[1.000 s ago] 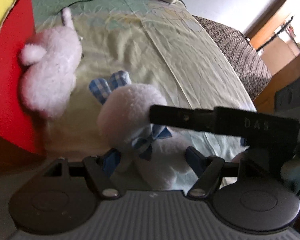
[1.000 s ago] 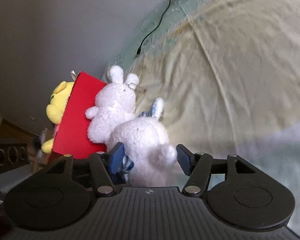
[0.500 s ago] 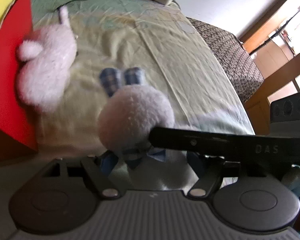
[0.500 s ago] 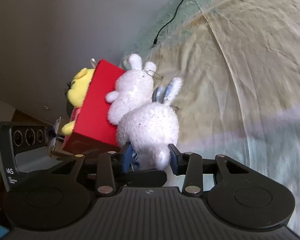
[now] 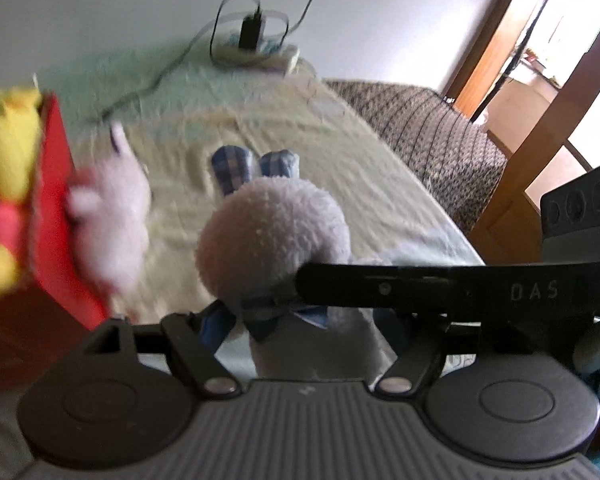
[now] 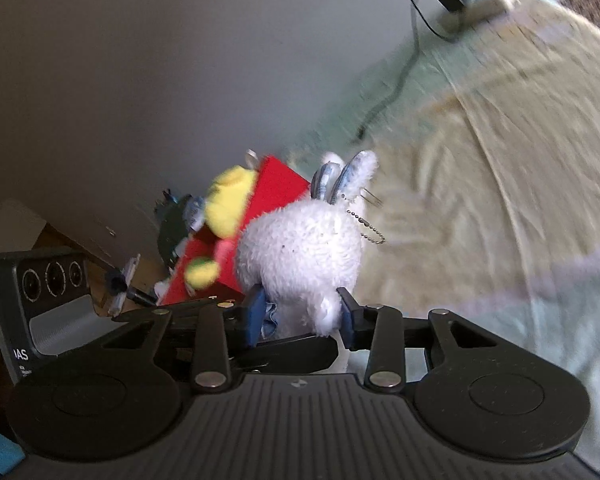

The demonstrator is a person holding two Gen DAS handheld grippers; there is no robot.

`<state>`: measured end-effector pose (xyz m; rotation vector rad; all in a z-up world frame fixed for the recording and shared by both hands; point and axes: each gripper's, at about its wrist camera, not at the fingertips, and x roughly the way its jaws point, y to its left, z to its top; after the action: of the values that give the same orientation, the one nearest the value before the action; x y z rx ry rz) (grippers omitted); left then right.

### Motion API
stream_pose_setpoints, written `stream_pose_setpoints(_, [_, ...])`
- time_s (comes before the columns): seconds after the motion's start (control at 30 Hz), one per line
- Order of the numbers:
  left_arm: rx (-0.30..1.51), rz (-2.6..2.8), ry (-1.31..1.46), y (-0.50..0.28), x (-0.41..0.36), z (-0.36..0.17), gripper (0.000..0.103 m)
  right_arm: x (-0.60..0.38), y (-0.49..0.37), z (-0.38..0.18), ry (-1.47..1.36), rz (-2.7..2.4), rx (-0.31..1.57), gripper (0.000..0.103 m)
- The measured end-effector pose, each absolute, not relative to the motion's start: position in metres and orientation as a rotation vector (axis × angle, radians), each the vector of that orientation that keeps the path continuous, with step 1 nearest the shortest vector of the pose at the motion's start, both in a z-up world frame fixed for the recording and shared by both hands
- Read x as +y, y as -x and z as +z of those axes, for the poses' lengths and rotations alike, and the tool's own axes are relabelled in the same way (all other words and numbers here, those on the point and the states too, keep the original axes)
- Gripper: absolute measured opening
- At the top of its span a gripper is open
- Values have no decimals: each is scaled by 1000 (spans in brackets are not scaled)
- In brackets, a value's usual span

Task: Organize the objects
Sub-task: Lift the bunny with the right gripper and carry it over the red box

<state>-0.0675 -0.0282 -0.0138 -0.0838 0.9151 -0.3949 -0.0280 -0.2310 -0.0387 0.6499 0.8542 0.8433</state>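
A white plush bunny with blue checked ears and a blue bow hangs above the bed, held from two sides. My left gripper is shut on its lower body. My right gripper is shut on its rump, the blue pads pressed into the fur. In the left wrist view a finger of the right gripper crosses in front of the bunny as a black bar. A second white plush lies against a red box that holds a yellow plush.
The yellow-green bed sheet stretches ahead. At its far end lies a power strip with cables. A brown checked blanket covers the right edge, with a wooden door frame beyond. A grey wall stands behind the red box.
The right jaws have closed on the bunny. Both grippers have risen with it, lifting it off the sheet, and the views have tilted up toward the wall.
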Motion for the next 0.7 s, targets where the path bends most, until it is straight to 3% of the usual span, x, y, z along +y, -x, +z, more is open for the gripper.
stream_pose_setpoints(0.7, [661,-332,48,99,105,61,77,-92,44,21,-629,952,634,40])
